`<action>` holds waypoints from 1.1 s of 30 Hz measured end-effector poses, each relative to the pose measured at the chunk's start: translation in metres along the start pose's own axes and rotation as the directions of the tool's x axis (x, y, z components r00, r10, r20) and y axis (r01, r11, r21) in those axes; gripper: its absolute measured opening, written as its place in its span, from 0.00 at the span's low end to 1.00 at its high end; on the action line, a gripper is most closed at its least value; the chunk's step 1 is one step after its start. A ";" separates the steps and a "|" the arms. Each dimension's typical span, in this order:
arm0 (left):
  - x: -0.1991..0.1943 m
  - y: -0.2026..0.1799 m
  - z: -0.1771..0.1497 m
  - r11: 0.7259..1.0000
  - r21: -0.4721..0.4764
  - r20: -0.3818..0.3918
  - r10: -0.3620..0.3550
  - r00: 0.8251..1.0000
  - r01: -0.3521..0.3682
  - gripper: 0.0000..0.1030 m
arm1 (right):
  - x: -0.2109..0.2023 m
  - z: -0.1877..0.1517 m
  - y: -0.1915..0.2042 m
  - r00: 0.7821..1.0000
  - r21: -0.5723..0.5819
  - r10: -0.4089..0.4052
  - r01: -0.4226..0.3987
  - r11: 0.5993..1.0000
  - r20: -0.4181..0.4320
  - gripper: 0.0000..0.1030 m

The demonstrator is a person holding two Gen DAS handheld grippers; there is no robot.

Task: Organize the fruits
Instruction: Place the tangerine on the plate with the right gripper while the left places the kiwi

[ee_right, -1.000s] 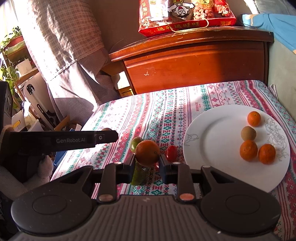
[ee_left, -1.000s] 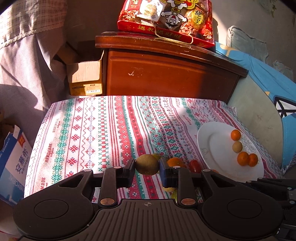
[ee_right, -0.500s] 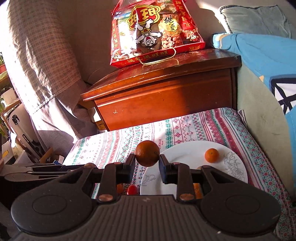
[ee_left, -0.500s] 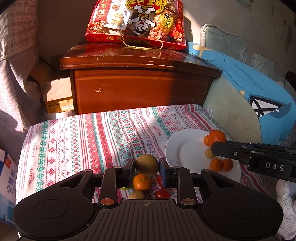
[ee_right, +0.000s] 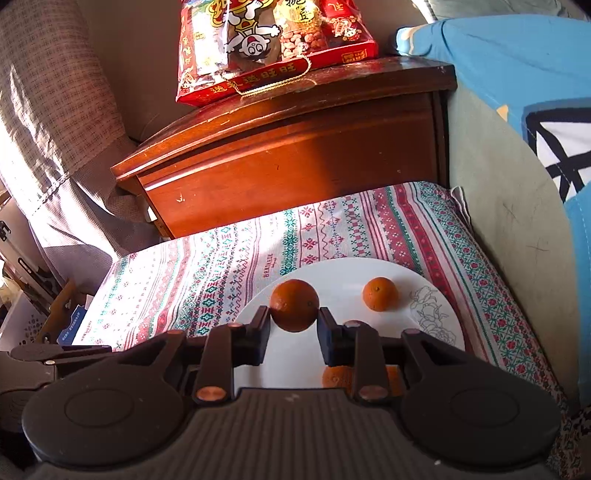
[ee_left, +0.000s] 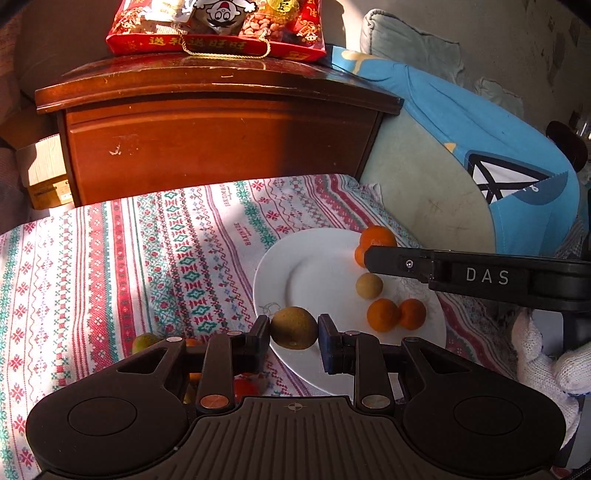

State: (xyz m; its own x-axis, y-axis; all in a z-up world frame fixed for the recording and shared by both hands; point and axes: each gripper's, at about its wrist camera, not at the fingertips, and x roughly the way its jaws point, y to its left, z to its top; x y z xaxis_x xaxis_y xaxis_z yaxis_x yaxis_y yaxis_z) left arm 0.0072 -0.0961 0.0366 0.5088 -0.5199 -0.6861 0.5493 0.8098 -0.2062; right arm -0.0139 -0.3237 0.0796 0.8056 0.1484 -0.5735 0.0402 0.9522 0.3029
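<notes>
My left gripper is shut on a brownish-green round fruit, held over the near left rim of the white plate. On the plate lie a small tan fruit and a pair of oranges. My right gripper is shut on an orange above the same plate, where another orange rests. In the left wrist view the right gripper's black finger reaches in over the plate's far side. Loose fruit, one green and one red, lies on the cloth under my left gripper.
The patterned tablecloth covers the table. Behind it stands a wooden cabinet with a red snack bag on top. A blue cushion lies to the right. A white-gloved hand holds the right gripper.
Both grippers have carried their fruit to the right, from over the cloth to over the plate. The loose fruit pile has slid left and under the left gripper's view.
</notes>
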 end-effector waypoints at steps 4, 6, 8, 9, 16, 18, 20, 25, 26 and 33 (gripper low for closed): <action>0.009 -0.010 -0.003 1.000 0.007 -0.022 -0.023 0.999 0.023 0.24 | 0.009 -0.002 -0.011 0.999 0.052 0.002 0.000 0.999 -0.034 0.27; 0.014 -0.013 -0.005 1.000 0.012 -0.033 -0.024 0.999 0.024 0.24 | 0.012 -0.003 -0.013 0.999 0.063 0.002 0.001 0.998 -0.047 0.27; 0.020 -0.016 -0.007 1.000 0.010 -0.048 -0.025 0.999 0.026 0.24 | 0.014 -0.003 -0.015 0.999 0.068 0.003 0.001 0.998 -0.054 0.27; 0.021 -0.017 -0.008 1.000 0.010 -0.052 -0.027 0.998 0.028 0.24 | 0.014 -0.003 -0.015 0.998 0.072 0.002 0.002 0.997 -0.055 0.27; 0.027 -0.022 -0.009 0.999 0.010 -0.060 -0.041 0.997 0.042 0.25 | 0.014 -0.002 -0.019 0.999 0.109 -0.008 0.013 0.994 -0.047 0.30; 0.026 -0.023 -0.007 0.999 0.010 -0.052 -0.032 0.998 0.032 0.27 | 0.013 -0.001 -0.020 0.999 0.115 -0.015 0.019 0.993 -0.041 0.30; 0.023 -0.022 -0.004 1.000 0.008 -0.044 -0.028 0.999 0.029 0.28 | 0.012 -0.001 -0.020 0.999 0.122 -0.021 0.025 0.992 -0.036 0.30; 0.016 -0.019 0.004 1.000 -0.004 -0.020 0.008 1.000 -0.008 0.42 | 0.008 0.001 -0.016 0.999 0.113 -0.039 0.041 0.993 -0.021 0.31; 0.015 -0.018 0.005 1.000 -0.006 -0.018 0.013 1.000 -0.013 0.44 | 0.008 0.001 -0.016 0.999 0.114 -0.039 0.041 0.993 -0.018 0.31; 0.003 -0.005 0.018 0.998 -0.039 -0.007 0.048 0.999 -0.048 0.56 | -0.002 0.004 -0.012 0.999 0.111 -0.038 0.037 0.993 0.007 0.31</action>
State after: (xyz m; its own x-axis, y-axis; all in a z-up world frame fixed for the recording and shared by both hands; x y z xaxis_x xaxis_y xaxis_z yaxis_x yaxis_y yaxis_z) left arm 0.0181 -0.1067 0.0486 0.5298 -0.4785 -0.7003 0.4977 0.8439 -0.2002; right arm -0.0135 -0.3370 0.0800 0.8075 0.1100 -0.5795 0.1355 0.9216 0.3637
